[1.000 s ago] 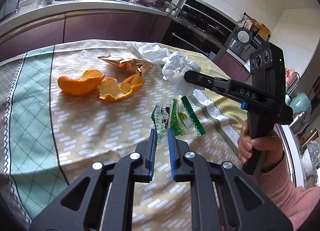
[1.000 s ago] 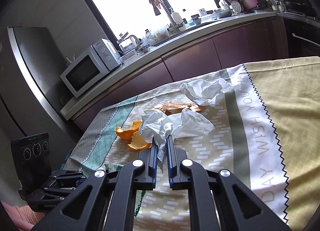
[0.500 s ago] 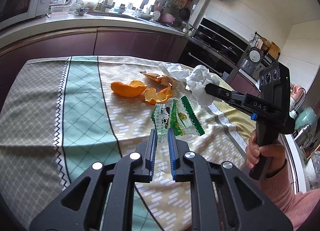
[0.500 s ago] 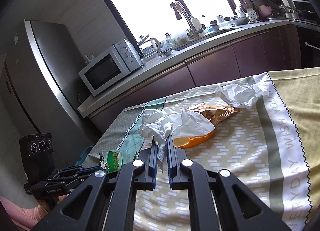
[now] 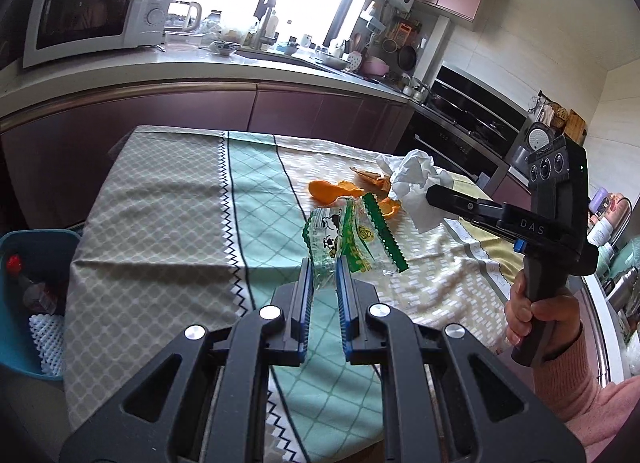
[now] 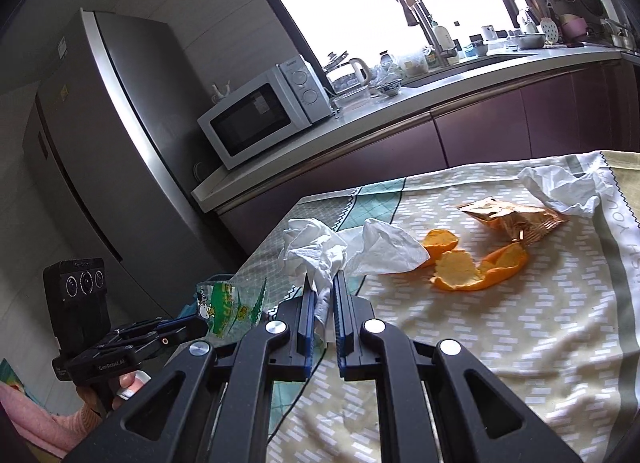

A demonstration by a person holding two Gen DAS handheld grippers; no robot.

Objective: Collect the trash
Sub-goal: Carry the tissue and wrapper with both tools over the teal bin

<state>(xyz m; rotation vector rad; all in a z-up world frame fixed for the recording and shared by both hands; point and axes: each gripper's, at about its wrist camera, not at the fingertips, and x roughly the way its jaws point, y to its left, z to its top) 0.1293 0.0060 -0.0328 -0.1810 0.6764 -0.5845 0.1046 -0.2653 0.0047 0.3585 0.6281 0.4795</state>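
Observation:
My left gripper [image 5: 323, 263] is shut on a clear green-printed wrapper [image 5: 348, 239] and holds it above the tablecloth. The same wrapper [image 6: 228, 309] hangs from that gripper at the lower left of the right wrist view. My right gripper [image 6: 322, 279] is shut on a crumpled white tissue [image 6: 320, 251], lifted off the table; that tissue [image 5: 416, 179] also shows in the left wrist view. On the cloth lie orange peels [image 6: 472, 267], a gold foil packet [image 6: 516, 217] and a second white tissue [image 6: 560, 187]. A blue bin [image 5: 24, 287] with trash in it stands off the table's left end.
The table carries a patterned tablecloth [image 5: 160, 215]. Behind it run a purple-fronted counter [image 6: 480, 131] with a white microwave [image 6: 264, 111] and a sink. A steel fridge [image 6: 92, 151] stands to the left. A hand in a pink sleeve [image 5: 560, 343] holds the right gripper.
Both grippers have swung left and risen a little, carrying the wrapper and the tissue away from the peels. The blue bin has come into the left wrist view.

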